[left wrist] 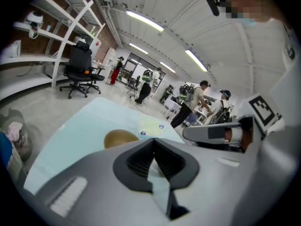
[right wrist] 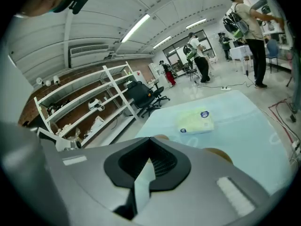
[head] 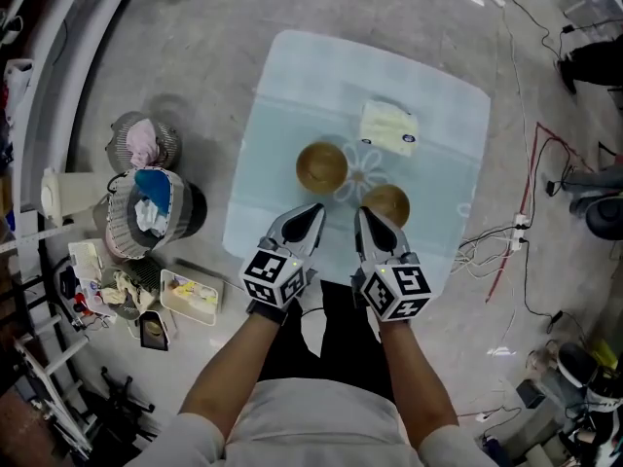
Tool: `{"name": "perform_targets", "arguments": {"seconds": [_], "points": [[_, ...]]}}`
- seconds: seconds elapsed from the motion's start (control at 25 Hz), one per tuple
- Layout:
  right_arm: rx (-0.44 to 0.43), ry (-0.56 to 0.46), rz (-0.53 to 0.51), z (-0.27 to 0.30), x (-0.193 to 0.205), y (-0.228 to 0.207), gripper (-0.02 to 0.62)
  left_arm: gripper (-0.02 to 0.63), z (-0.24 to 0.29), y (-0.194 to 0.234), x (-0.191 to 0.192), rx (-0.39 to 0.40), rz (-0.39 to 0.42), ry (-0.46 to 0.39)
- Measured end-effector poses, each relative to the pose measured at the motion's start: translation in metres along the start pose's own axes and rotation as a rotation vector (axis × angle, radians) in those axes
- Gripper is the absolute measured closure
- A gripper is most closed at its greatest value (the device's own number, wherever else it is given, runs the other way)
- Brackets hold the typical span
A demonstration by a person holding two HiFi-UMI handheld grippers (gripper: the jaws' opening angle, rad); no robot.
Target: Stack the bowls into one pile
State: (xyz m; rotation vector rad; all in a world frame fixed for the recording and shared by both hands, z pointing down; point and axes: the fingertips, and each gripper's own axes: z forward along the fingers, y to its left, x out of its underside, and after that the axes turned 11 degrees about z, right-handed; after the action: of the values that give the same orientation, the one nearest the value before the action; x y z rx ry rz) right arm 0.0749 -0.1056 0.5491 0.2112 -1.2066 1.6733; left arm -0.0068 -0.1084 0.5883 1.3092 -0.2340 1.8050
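Observation:
Two brown wooden bowls stand apart on a pale blue tablecloth [head: 292, 76]. The left bowl [head: 321, 166] is upright in the middle of the table, and it shows as a rounded brown shape [left wrist: 120, 138] in the left gripper view. The right bowl [head: 386, 203] lies just beyond my right gripper [head: 361, 215], and only its rim [right wrist: 221, 153] peeks over the jaws in the right gripper view. My left gripper [head: 315, 210] hovers at the table's near edge, below the left bowl. Both grippers are shut and hold nothing, their jaws meeting [left wrist: 153, 140] [right wrist: 149, 140].
A pale yellow tissue pack [head: 388, 127] [right wrist: 195, 122] lies at the table's far side. On the floor to the left stand two wire baskets [head: 146, 212] and a plastic box [head: 190, 295]. Cables [head: 521, 232] run along the floor on the right. People and office chairs are far behind.

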Motion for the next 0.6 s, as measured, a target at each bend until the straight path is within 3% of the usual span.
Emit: {"name": "perform_targets", "arguments": {"seconds": [0.4, 0.6], "points": [[-0.064, 0.049, -0.031, 0.033, 0.017, 0.013, 0.584, 0.594, 0.013, 0.066, 0.038, -0.178, -0.218, 0.006], [-0.084, 0.055, -0.037, 0.046, 0.016, 0.017, 0.585, 0.573, 0.021, 0.083, 0.048, -0.218, -0.303, 0.007]]}}
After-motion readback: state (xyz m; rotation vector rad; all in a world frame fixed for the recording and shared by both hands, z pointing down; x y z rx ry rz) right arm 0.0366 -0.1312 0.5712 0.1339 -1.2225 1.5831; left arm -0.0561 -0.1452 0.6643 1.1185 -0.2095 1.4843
